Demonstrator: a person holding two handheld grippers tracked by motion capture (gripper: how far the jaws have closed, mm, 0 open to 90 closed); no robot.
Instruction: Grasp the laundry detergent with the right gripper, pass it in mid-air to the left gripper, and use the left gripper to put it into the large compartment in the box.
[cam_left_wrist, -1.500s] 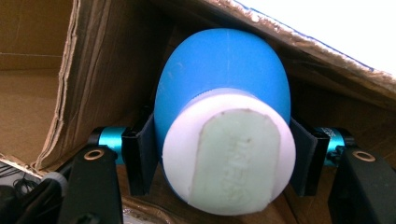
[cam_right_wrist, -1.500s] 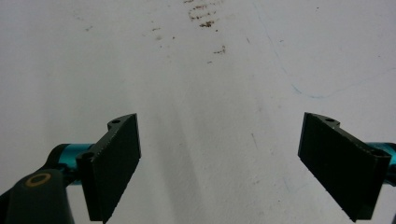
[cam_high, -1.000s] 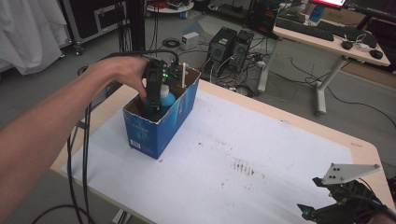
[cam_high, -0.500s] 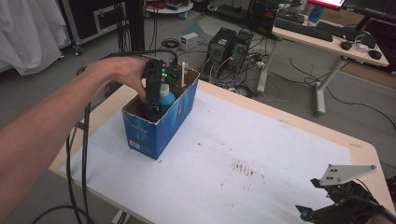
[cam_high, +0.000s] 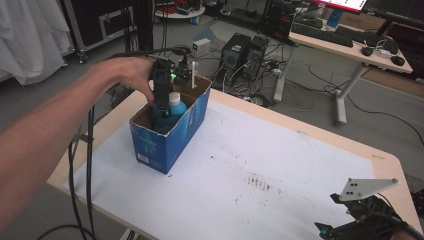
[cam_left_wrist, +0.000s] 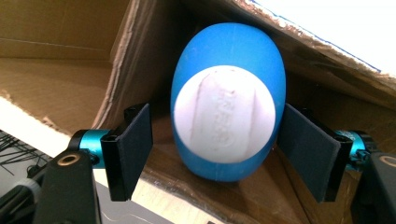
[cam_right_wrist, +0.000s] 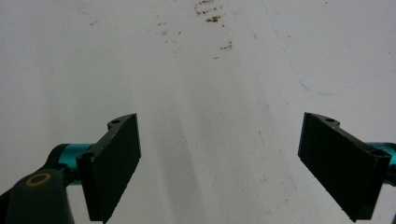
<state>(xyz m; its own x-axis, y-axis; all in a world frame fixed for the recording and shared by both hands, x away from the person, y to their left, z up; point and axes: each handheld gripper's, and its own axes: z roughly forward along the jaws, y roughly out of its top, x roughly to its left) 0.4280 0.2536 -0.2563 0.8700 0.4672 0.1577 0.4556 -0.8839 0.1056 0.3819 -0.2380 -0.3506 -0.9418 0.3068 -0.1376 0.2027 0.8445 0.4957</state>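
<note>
— At the table's near right corner, what shows?
— The right gripper (cam_high: 367, 220), jaws spread wide over the bare white table (cam_high: 280, 165).
— And farther off?
— The left gripper (cam_left_wrist: 215, 154), jaws apart, straddles a blue bottle (cam_left_wrist: 229, 112) standing inside the blue cardboard box (cam_high: 172, 137).

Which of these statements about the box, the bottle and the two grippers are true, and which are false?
1. The blue bottle stands inside the blue cardboard box. True.
2. The left gripper is clamped shut on the bottle. False: its jaws stand open on either side of it.
3. The bottle's cap is white. True.
4. The right gripper holds a sponge. False: it is open over the white table cover.
</note>
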